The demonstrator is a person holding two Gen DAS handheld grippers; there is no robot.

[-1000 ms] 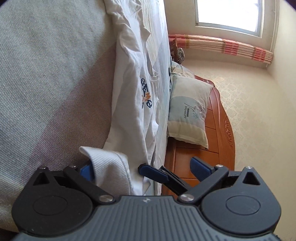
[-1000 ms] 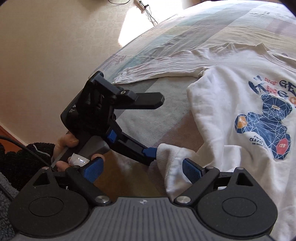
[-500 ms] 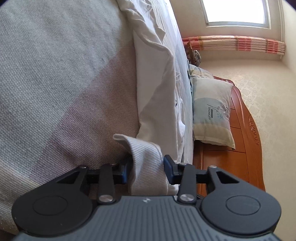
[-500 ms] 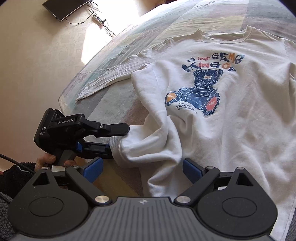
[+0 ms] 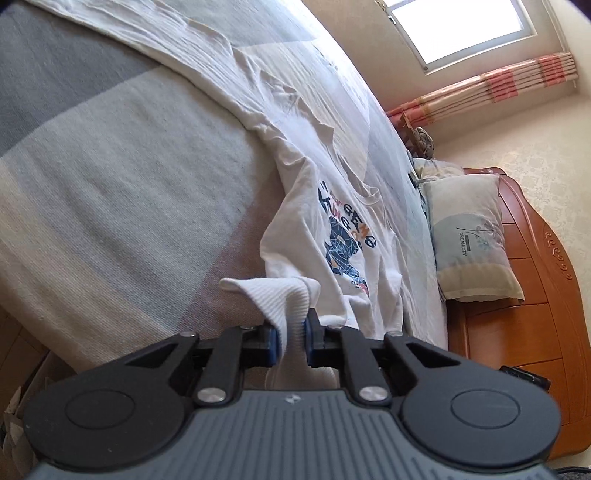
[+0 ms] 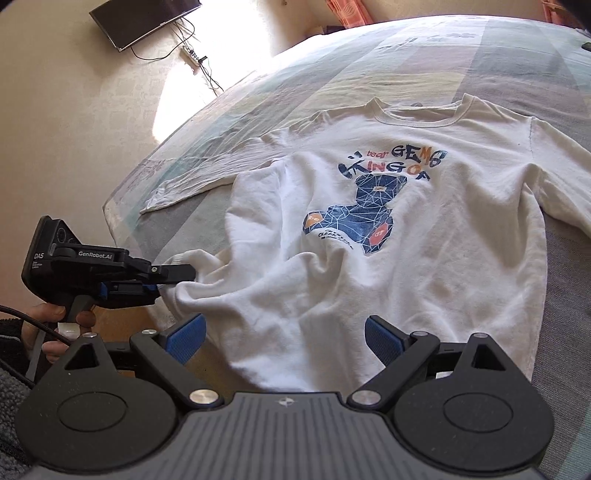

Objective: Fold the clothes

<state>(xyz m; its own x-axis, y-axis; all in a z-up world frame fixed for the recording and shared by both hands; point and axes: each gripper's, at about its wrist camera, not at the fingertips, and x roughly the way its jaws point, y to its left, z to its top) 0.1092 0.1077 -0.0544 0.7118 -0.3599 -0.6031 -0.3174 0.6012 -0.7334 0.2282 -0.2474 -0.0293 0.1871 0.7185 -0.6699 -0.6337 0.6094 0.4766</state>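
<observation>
White long-sleeved sweatshirt w/ blue bear print (image 6: 388, 221) lies face-up on the grey-striped bed (image 6: 424, 62), collar at far end, long axis running away from the person. Left gripper (image 5: 290, 341): jaws clenched on ribbed hem corner (image 5: 280, 299), lifted at shirt's near-left. Right gripper (image 6: 284, 336): jaws released, hem directly ahead & under them, so nearer to the free hem.

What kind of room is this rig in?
Most likely a home bedroom: a bed with a wooden headboard, a pillow and a wall-mounted TV.
</observation>
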